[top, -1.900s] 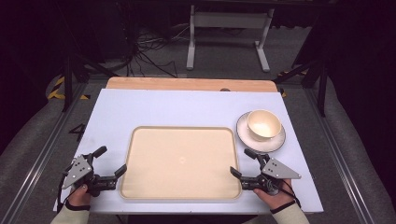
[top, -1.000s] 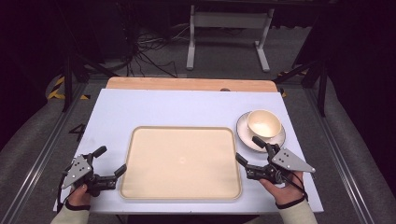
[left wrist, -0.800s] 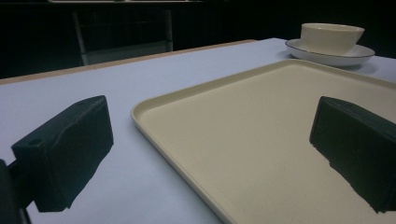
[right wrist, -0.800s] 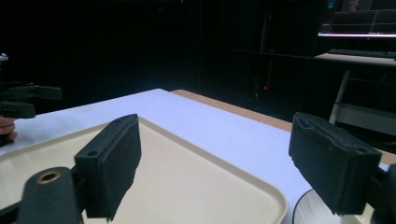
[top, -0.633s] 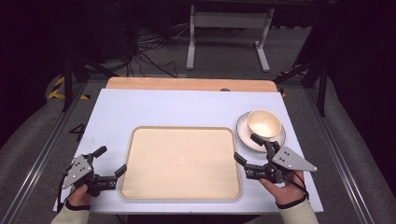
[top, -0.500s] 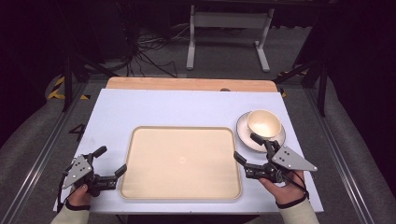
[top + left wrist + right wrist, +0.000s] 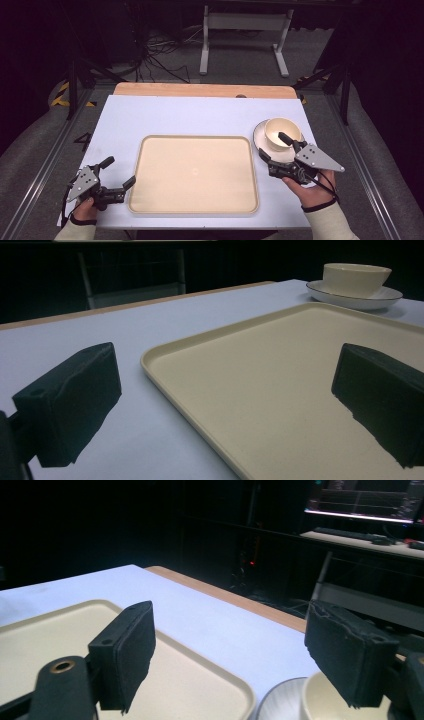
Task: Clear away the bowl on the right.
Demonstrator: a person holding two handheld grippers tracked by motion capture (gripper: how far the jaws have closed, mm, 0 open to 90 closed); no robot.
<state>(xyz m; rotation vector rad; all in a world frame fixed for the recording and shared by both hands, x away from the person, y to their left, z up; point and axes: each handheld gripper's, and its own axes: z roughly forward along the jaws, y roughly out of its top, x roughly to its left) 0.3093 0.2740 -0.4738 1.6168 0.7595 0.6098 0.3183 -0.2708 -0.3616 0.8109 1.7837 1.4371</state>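
The right gripper [image 7: 274,147] has lifted and swung toward the cup [image 7: 282,134] on its saucer [image 7: 260,135], jaws apart and empty, seemingly lining up a grasp, while the left gripper [image 7: 119,171] waits open-jawed by the tray [image 7: 195,172].

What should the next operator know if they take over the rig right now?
Left gripper: open, nothing between its jaws, low by the left rim of the beige rectangular plastic tray.
Right gripper: open, nothing held, hanging at the near edge of the cream bowl.
The bowl sits on a white round saucer on the table, right of the tray.
Done: nothing grasped or moved; the tray is bare.
Left: probably grip the bowl or saucer and set it on the tray.
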